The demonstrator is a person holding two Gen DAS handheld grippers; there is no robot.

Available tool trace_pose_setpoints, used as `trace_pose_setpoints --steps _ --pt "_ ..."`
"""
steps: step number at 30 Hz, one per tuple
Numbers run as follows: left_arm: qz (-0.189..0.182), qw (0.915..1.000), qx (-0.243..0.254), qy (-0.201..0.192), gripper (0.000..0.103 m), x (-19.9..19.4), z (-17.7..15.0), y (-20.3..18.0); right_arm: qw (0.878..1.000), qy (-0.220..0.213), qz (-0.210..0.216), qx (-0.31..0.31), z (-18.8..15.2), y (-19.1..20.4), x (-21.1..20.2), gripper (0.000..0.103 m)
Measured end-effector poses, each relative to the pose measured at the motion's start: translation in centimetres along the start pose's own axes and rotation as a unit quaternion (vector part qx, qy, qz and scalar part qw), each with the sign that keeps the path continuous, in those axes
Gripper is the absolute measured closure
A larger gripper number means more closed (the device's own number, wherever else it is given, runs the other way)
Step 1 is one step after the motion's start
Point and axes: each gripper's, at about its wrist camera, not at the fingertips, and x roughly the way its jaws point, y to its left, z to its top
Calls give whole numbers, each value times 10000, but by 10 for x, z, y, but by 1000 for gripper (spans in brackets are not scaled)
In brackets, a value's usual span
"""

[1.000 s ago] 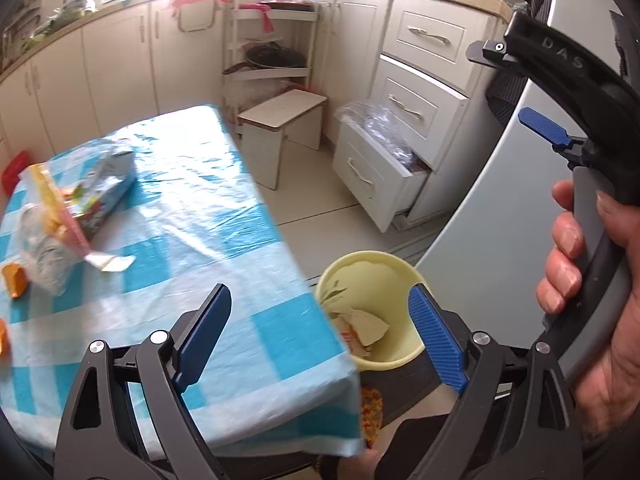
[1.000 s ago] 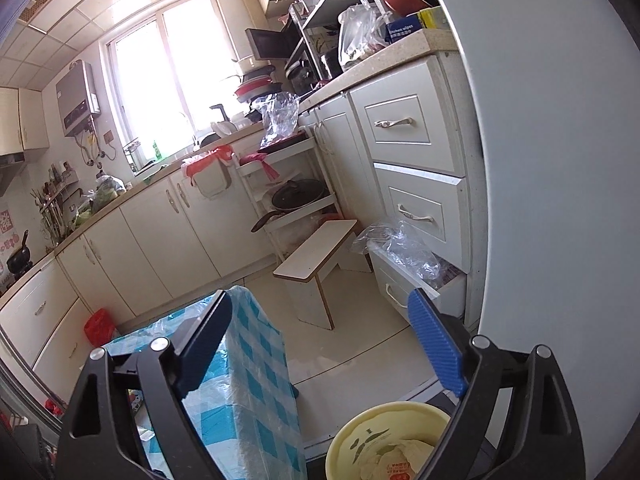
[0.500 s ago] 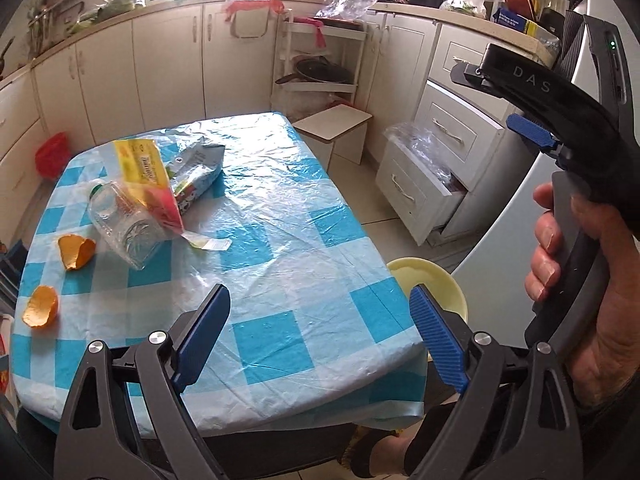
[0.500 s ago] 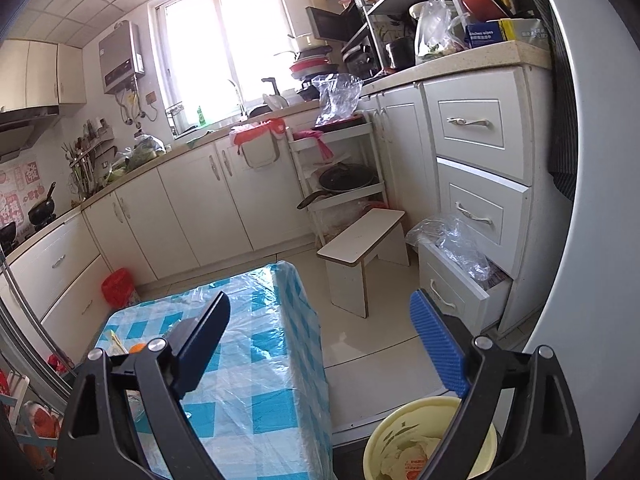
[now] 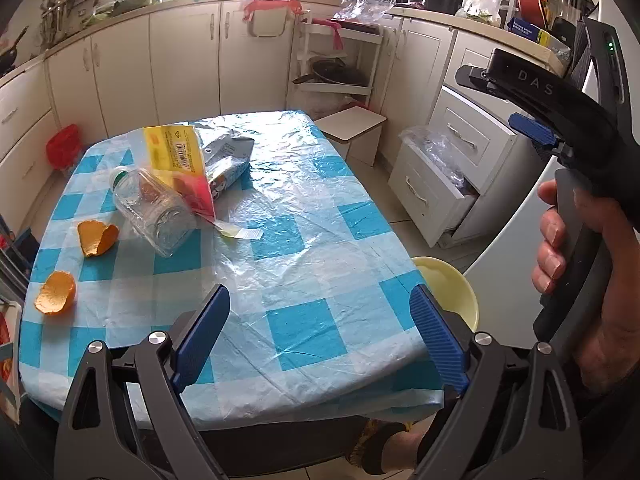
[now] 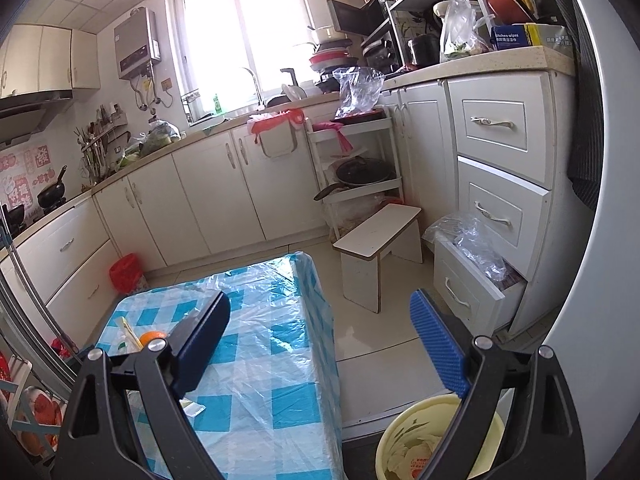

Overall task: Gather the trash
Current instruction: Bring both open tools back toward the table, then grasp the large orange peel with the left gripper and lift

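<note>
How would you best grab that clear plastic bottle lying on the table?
Across its body, coming from above. The clear bottle lies on its side on the table, its neck partly under a yellow packet, so only the wide middle is free.

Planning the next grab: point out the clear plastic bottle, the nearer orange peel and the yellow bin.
clear plastic bottle (image 5: 154,210), left wrist view, mid-body.
nearer orange peel (image 5: 56,293), left wrist view, its centre.
yellow bin (image 6: 404,428), right wrist view, left rim.

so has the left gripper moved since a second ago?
Yes. The left gripper swung left, away from the yellow bin, toward the trash on the table.
</note>
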Motion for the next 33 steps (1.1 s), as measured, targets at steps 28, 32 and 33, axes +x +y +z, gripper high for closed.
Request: trace_pose_setpoints --steps 28,32,33 --pt "1845 9593 -2130 -161 39 2 -35 253 9973 385 407 -468 -15 38 15 15" --pt "1777 9635 -1998 -116 42 14 -36 254 9960 479 494 -574 -19 47 20 15" --pt "1754 9641 -1993 -113 42 16 -35 255 9955 505 520 -613 -20 50 21 15"
